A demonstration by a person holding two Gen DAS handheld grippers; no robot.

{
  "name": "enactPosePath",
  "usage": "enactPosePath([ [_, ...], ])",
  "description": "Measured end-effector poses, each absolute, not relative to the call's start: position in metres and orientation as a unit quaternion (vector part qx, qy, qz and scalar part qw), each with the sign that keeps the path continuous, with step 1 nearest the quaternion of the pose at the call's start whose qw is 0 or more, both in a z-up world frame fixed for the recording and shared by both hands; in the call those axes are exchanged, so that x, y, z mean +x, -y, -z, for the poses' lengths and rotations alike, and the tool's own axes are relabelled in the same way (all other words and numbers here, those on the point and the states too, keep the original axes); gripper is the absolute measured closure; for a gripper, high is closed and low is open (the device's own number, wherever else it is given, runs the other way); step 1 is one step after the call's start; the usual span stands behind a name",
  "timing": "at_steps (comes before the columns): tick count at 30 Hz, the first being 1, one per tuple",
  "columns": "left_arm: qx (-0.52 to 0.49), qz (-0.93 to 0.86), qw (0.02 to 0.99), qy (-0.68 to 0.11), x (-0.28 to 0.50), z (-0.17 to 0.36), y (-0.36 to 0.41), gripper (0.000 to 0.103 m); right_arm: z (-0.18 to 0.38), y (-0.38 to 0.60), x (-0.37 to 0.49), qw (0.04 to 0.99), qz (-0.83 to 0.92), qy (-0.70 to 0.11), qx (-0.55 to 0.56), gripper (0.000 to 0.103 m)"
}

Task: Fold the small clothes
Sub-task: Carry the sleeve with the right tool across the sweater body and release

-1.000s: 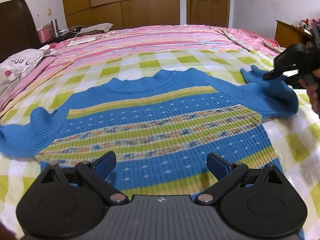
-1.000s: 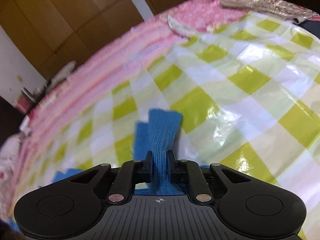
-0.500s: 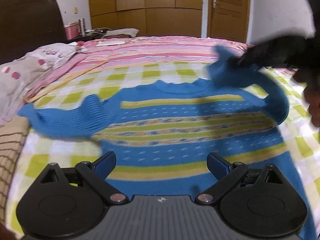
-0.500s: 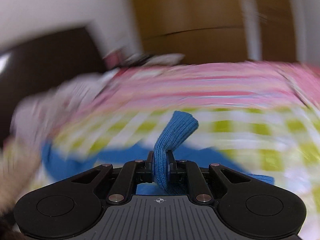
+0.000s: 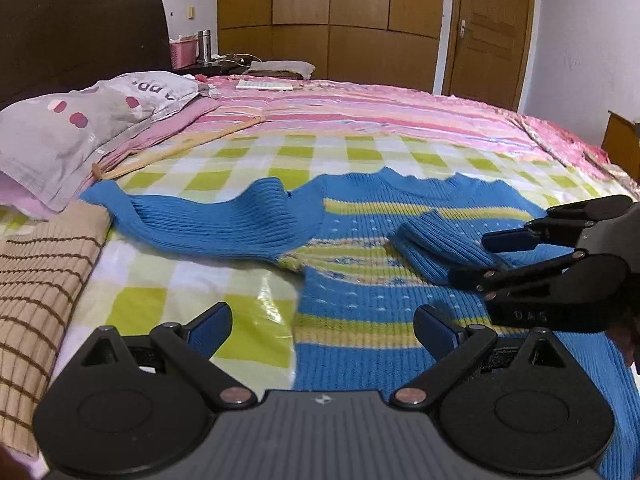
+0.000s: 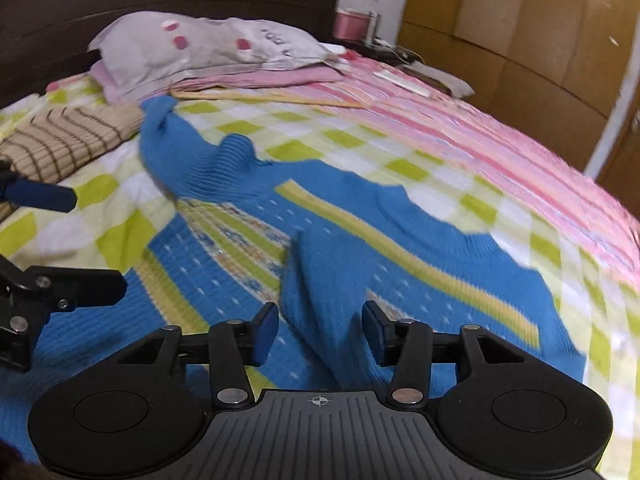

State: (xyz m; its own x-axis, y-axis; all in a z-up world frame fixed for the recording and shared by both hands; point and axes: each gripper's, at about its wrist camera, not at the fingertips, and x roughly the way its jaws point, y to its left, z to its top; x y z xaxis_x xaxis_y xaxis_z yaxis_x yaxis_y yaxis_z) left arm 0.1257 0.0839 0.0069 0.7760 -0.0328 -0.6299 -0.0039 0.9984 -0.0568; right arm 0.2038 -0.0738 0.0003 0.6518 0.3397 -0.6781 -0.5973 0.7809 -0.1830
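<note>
The blue sweater is lying flat on the checked bed cover. One sleeve is lying folded over its front, between the spread-apart fingers of the right gripper, which is gripping nothing. The left gripper is hanging wide apart over the sweater's bottom edge. The other sleeve is reaching toward a tan striped cloth beside the gray pillow.

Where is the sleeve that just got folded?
The folded sleeve lies across the sweater's striped chest. In the left wrist view it is right of centre, just ahead of the open right gripper; the other sleeve lies spread out to the left.
</note>
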Motion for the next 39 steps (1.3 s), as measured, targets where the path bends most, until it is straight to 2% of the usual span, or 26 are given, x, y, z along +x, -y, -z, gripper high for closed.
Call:
enactPosePath([
  [10, -0.044, -0.004, 0.946, -0.320, 0.124, -0.011, -0.102, 0.000, -0.011, 0.084, 0.232, 0.901, -0.233, -0.341, -0.135, 0.057],
  [16, -0.029, -0.001, 0.944, -0.327, 0.127, -0.006, -0.095, 0.000, 0.002, 0.086, 0.257, 0.880, -0.248, -0.398, -0.073, 0.058],
  [17, -0.027, -0.001, 0.945, -0.327, 0.127, -0.006, -0.095, 0.000, 0.004, 0.084, 0.257, 0.876, -0.254, -0.404, -0.069, 0.062],
  [19, -0.023, -0.003, 0.945, -0.325, 0.128, -0.005, -0.094, 0.000, 0.006, 0.082, 0.255, 0.871, -0.261, -0.411, -0.064, 0.093],
  [23, -0.022, -0.003, 0.944, -0.329, 0.130, -0.002, -0.095, 0.000, -0.015, 0.099, 0.251, 0.890, -0.231, -0.393, -0.023, 0.094],
  [27, -0.024, -0.004, 0.943, -0.331, 0.131, -0.002, -0.097, 0.000, -0.055, 0.126, 0.249, 0.928, -0.172, -0.325, 0.057, 0.094],
  [30, -0.026, -0.005, 0.945, -0.327, 0.130, -0.003, -0.098, 0.000, -0.069, 0.121, 0.245, 0.948, -0.147, -0.274, 0.061, 0.093],
  [31, -0.026, -0.005, 0.945, -0.325, 0.130, -0.004, -0.099, 0.000, -0.068, 0.114, 0.245, 0.951, -0.145, -0.267, 0.061, 0.090],
  [33, -0.025, -0.006, 0.947, -0.321, 0.128, -0.005, -0.099, 0.000, -0.055, 0.098, 0.246, 0.945, -0.163, -0.275, 0.062, 0.085],
  [34, -0.024, -0.008, 0.948, -0.318, 0.127, -0.006, -0.100, 0.000, -0.044, 0.086, 0.248, 0.933, -0.185, -0.305, 0.046, 0.084],
  [36, -0.021, -0.011, 0.950, -0.312, 0.126, -0.008, -0.100, 0.000, -0.024, 0.073, 0.245, 0.914, -0.209, -0.346, 0.022, 0.084],
  [39, -0.023, -0.005, 0.950, -0.312, 0.125, -0.009, -0.101, 0.000, -0.011, 0.071, 0.231, 0.900, -0.237, -0.365, 0.008, 0.080],
])
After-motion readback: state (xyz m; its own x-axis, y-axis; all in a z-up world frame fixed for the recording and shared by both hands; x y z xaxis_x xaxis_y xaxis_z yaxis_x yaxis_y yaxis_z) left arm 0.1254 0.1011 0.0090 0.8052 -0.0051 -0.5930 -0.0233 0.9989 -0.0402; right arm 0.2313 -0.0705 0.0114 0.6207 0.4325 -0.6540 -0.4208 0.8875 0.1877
